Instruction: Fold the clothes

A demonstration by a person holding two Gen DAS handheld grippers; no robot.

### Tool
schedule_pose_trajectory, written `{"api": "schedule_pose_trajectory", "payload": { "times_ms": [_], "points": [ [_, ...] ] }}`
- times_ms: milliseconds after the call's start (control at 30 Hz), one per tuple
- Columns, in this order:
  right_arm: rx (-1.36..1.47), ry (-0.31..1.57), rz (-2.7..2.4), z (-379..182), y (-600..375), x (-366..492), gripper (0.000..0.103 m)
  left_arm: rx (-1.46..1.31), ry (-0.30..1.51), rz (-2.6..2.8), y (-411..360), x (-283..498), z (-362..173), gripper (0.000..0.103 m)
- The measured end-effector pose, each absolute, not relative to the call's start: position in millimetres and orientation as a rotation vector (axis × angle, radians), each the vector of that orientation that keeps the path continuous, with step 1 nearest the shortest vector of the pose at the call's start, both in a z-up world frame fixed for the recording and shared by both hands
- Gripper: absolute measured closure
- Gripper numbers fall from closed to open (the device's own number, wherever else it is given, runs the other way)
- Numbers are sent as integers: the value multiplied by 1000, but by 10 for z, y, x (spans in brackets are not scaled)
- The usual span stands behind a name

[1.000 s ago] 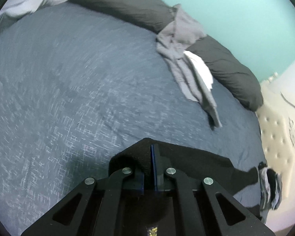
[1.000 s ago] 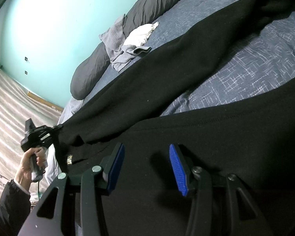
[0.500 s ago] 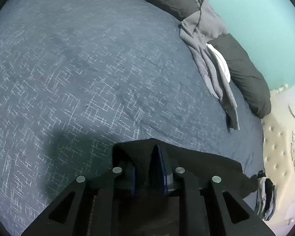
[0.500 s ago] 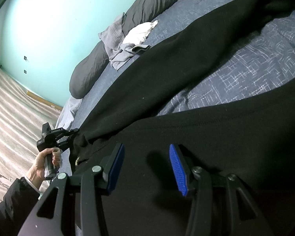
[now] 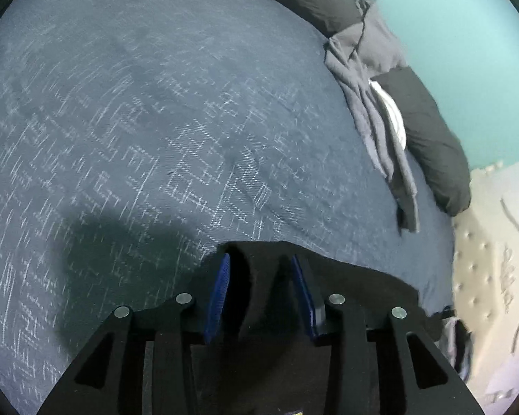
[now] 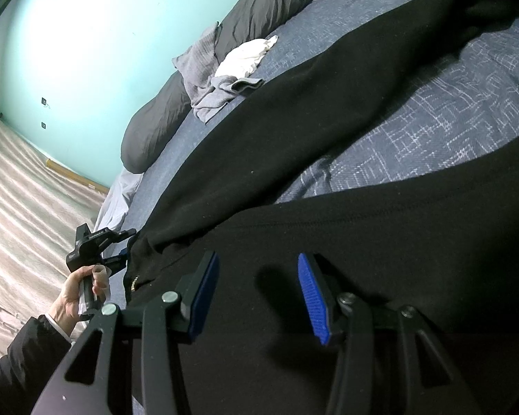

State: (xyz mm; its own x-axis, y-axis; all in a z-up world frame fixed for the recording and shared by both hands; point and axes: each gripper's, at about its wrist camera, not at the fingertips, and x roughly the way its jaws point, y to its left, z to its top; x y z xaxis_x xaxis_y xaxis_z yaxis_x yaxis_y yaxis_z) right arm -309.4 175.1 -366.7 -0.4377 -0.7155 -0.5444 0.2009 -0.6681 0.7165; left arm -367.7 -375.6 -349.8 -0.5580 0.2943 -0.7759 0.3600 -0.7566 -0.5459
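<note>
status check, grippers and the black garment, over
Left gripper open, black garment edge between its pads. Right gripper open over garment. Grey clothes by pillows, clear of work.

you won't find any text you can read here. the left tool [image 6: 121,249] carries a faint pale line of print on its black body in the right wrist view, too small and blurred to make out.
</note>
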Motion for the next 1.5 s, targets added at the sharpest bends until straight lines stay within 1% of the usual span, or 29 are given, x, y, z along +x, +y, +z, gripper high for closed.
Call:
{"api": "schedule_pose_trajectory", "payload": {
  "times_ms": [33,67,100,167,333,500,633,800,833,900,967,1067,1200,1433,1500],
  "points": [
    [1191,-771,-2129,-3669,1751,-3093,54,1461,1058,-2520,-3733,-3700,-3494,84],
    [1191,-771,-2129,-3670,1752,-3091,54,1462,1042,-2525,-3714,-3713,-3486,89],
    [1191,-771,-2129,-3672,1753,-3090,54,1456,1023,-2534,-3699,-3724,-3467,93],
    [1192,-771,-2129,-3675,1754,-3088,54,1430,984,-2554,-3681,-3743,-3403,98],
    [1192,-772,-2126,-3684,1763,-3079,54,1362,923,-2568,-3710,-3788,-3267,99],
    [1190,-771,-2127,-3680,1767,-3067,54,1422,910,-2510,-3734,-3823,-3476,99],
    [1189,-771,-2126,-3677,1761,-3071,54,1412,961,-2492,-3797,-3778,-3530,95],
    [1188,-775,-2124,-3678,1761,-3085,54,1385,984,-2546,-3835,-3670,-3362,90],
    [1188,-775,-2124,-3677,1760,-3089,54,1382,987,-2545,-3847,-3642,-3333,88],
    [1185,-778,-2125,-3672,1759,-3095,54,1380,985,-2535,-3876,-3582,-3281,71],
    [1181,-781,-2127,-3666,1759,-3096,54,1374,981,-2520,-3938,-3464,-3234,70],
    [1175,-784,-2129,-3651,1757,-3094,54,1341,851,-2523,-3903,-3258,-3081,70],
    [1163,-791,-2133,-3628,1771,-3093,54,1256,799,-2567,-3654,-2926,-2893,69],
    [1162,-801,-2135,-3606,1797,-3093,54,1178,810,-2669,-2827,-2500,-2828,69],
    [1160,-800,-2136,-3596,1804,-3089,54,1171,804,-2702,-2571,-2406,-2824,68]
  ]
}}
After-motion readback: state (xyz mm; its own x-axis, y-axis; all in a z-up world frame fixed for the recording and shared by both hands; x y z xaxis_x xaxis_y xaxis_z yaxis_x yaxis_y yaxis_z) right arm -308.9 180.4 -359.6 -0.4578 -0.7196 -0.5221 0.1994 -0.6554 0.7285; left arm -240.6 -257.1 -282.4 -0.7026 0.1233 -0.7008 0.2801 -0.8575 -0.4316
